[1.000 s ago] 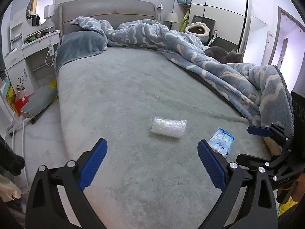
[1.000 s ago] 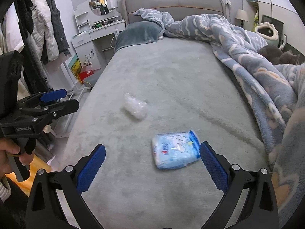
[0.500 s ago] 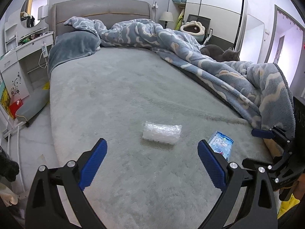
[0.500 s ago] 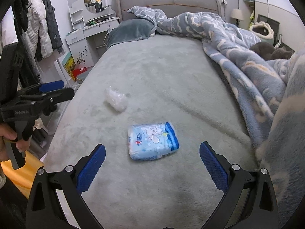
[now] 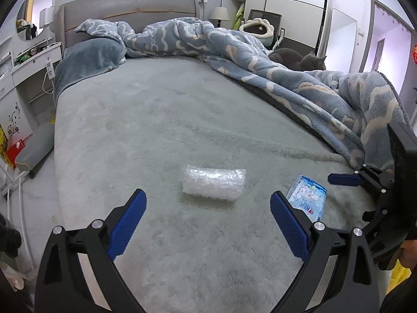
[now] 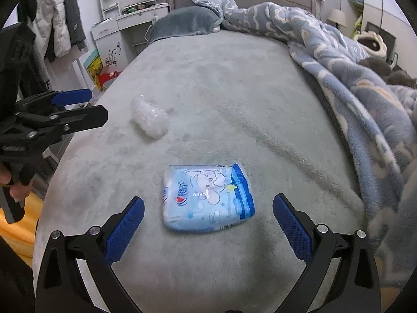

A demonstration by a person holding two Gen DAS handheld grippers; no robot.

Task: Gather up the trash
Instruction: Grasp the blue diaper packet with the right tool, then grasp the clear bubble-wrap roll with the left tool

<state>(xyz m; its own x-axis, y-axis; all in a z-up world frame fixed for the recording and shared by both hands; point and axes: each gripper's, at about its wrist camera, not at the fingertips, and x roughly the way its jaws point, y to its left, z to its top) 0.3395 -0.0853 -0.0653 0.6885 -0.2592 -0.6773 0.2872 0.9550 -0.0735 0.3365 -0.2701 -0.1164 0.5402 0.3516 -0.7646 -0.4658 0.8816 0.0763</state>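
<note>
Grey bed (image 5: 156, 120) mostly bare, bubble-wrap roll (image 5: 214, 184) and, seemingly, tissue pack (image 6: 207, 197) near foot edge, both jaws apart.

On the bed (image 5: 161, 120), the bubble-wrap roll (image 5: 214, 184) lies at my left gripper's (image 5: 207, 215) twelve o'clock. The tissue pack (image 6: 207, 197) lies at its two o'clock, dead ahead of my right gripper (image 6: 208, 220). The blanket (image 5: 299, 83) is heaped along the right; a cat (image 5: 297, 58) lies behind it.

Both grippers have closed in over the bed: the left gripper (image 5: 207, 206) nearer the bubble wrap roll (image 5: 214, 185), the right gripper (image 6: 208, 208) nearer the blue tissue pack (image 6: 207, 198).
</note>
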